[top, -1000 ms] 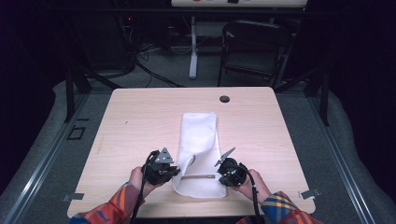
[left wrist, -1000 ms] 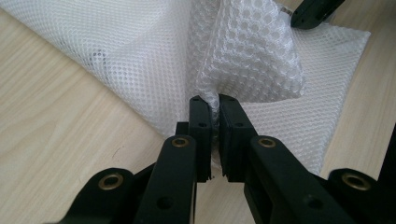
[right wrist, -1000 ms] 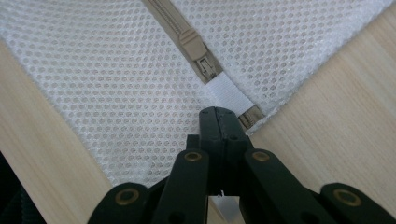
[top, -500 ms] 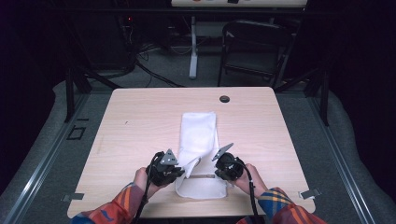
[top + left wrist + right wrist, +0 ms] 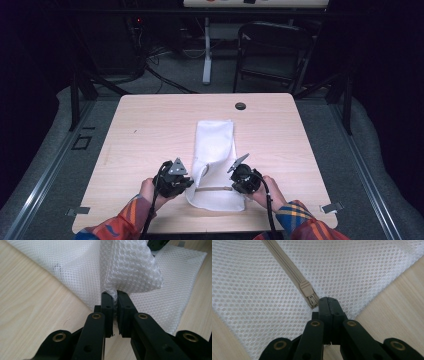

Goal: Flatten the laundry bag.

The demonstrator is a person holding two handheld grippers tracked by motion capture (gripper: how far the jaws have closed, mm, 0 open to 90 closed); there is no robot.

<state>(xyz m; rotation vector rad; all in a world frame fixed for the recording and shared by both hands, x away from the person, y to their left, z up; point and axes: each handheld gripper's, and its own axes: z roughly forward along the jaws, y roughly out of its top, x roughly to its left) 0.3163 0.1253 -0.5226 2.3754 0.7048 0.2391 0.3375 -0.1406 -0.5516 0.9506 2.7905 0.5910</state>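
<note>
High view: white mesh bag lies lengthwise down the table, zipper running crosswise near its close end, between both hands. Left tongs pinch a raised fold of mesh. Right tongs pressed together just behind the zipper pull; whether they hold its tab, cannot tell.

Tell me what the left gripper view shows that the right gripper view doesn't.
Left gripper view alone: the left claw shut on a bunched, raised fold of the white mesh bag. Right gripper view alone: the beige zipper with its slider just ahead of the shut right claw; whether it pinches the pull tab is hidden. Both: the bag's mesh lying on the wooden table.
</note>
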